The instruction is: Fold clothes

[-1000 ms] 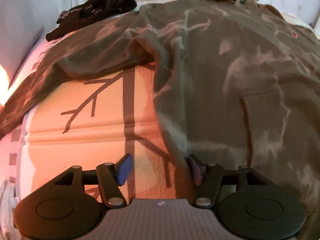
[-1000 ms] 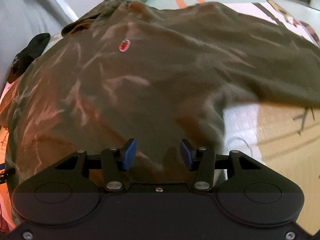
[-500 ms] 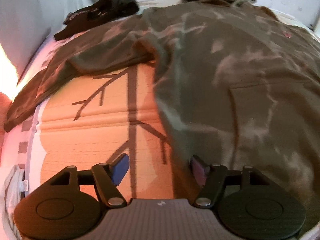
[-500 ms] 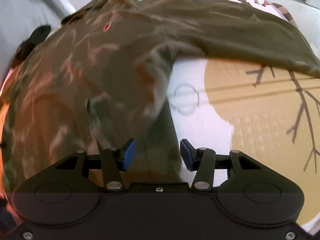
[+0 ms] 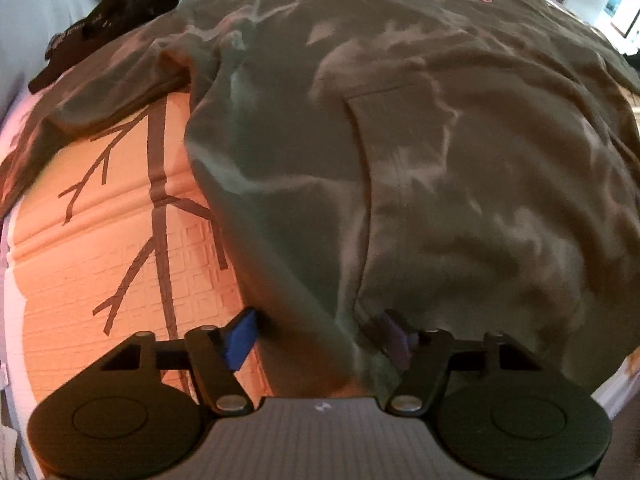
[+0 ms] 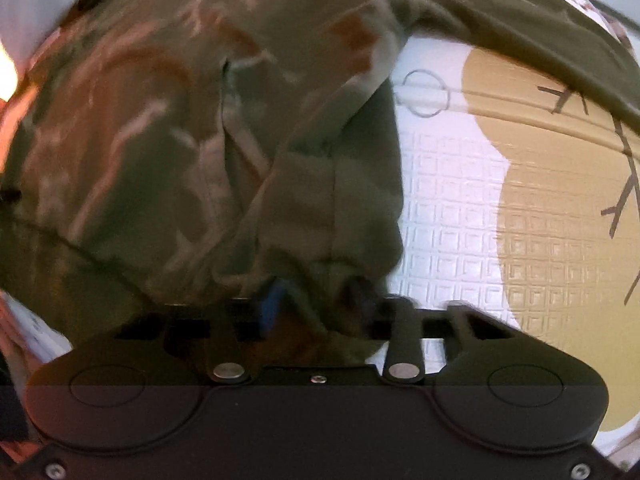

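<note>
1. Olive fabric filled the foreground of both wrist views: the hem of a bleach-streaked hoodie (image 5: 400, 140) lay bunched right at the fingertips of each tool.
2. Nearest the right wrist camera, the right gripper (image 6: 316, 304) had its jaws closing, with a wad of the lower right hem gathered between the blue pads; cloth hid most of both pads, so I judge the pinch to be landing, not yet firm.
3. Nearest the left wrist camera, the left gripper (image 5: 320, 336) stood with its fingers apart and closing, straddling the lower left edge of the hoodie; the fabric lay between them but neither pad visibly pressed on it.
4. Farther out, the garment was spread front-up on a printed play mat (image 5: 100, 264), its pouch pocket (image 5: 404, 168) in the middle and one sleeve (image 5: 100, 96) stretched to the side.
5. Farthest away, a dark garment (image 5: 108, 20) lay apart at the mat's far corner.
6. The step in hand looked like seizing both bottom corners for the first fold.
7. The next move would call for both pinches to be secure, then an even lift carrying the hem up toward the chest.
</note>
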